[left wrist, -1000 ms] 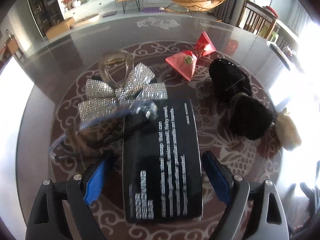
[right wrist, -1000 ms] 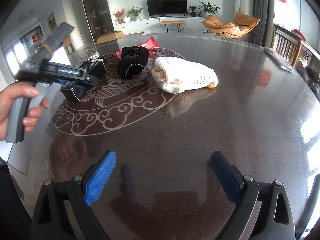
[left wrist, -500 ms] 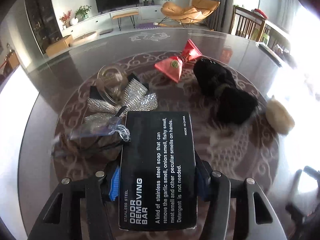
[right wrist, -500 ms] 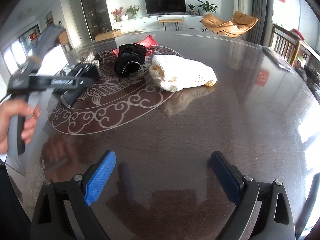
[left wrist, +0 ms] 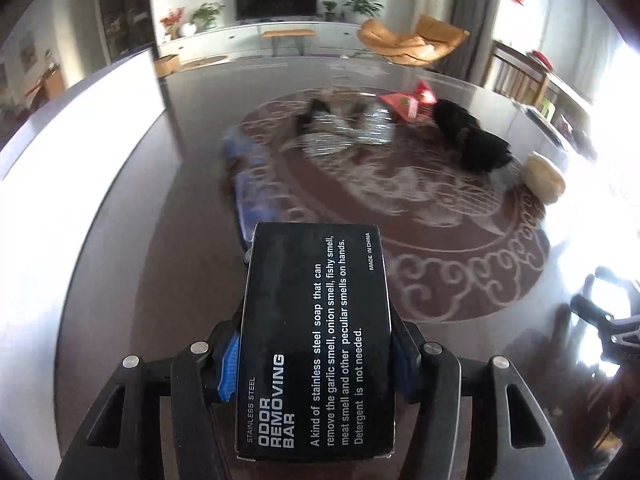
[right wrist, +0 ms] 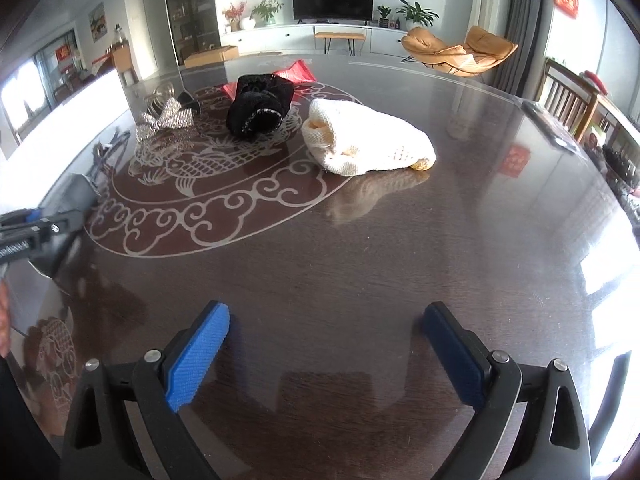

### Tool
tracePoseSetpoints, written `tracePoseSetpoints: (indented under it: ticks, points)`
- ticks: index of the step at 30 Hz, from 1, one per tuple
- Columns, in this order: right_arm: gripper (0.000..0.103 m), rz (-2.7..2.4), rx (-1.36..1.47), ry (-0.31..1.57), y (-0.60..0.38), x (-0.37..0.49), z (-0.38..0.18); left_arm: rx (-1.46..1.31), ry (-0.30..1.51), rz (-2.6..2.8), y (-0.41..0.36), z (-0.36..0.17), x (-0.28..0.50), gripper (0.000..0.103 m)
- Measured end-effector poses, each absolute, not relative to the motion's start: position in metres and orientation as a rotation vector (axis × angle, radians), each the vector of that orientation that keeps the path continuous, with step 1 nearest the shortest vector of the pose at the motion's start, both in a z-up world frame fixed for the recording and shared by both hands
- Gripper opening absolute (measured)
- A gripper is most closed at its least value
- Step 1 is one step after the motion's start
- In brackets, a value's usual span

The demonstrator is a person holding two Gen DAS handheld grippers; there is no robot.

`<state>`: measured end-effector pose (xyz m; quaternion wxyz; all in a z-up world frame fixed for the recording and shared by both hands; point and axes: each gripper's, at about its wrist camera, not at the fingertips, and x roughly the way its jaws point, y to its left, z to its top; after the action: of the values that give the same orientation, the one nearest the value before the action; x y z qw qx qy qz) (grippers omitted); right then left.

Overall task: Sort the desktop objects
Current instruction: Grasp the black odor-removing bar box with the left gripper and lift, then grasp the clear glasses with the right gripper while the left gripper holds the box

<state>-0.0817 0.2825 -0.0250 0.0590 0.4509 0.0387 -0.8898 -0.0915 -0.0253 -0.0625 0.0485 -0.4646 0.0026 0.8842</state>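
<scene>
The left tongs grip a black box printed "ODOR REMOVING BAR". The blue pads press against both long sides of the box, so the jaws stand partly closed at the width of the box, having just been closing onto it. The box fills the near centre of the left wrist view and is raised above the dark tabletop, near the left edge of the pale ornamental ring inlaid in the surface.

The right tongs hang over a bare near part of the tabletop with the jaws wide apart and nothing between the blue pads.

Remaining items lie on the far half of the ornamental ring:
- A silver sequin bow lies at far left, with a clear hair claw just behind it.
- A black knitted item lies at far centre, with a red pouch just behind it.
- A cream knitted item lies right of the black one, on the rim of the ring.
- A blue-tinted item lies just beyond the held box; it is blurred and cannot be identified.

In the right wrist view the left tongs show at the left edge, with part of a hand below them.
</scene>
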Motion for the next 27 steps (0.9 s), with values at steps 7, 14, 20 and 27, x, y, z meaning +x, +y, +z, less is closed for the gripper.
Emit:
tracePoseSetpoints:
  ticks: [7,14,20,27]
  points:
    - [0.101,-2.694,1.37,0.108,0.284,-0.082,-0.025,-1.404,-0.015,2.745,-0.055,-0.065,-0.072,0.057]
    - [0.101,-2.694,1.37,0.108,0.284,-0.082,-0.025,-1.374,-0.097,2.757,-0.065,-0.067,-0.067,0.057]
    - [0.102,-2.708,1.372,0.129,0.281,-0.081,-0.025,-1.386,-0.046,2.818,-0.066,-0.068,-0.067,0.058]
    - [0.097,-2.419,1.304,0.06,0.18,-0.104,0.0,-1.401,-0.22,2.895,-0.095,-0.066,-0.065,0.057]
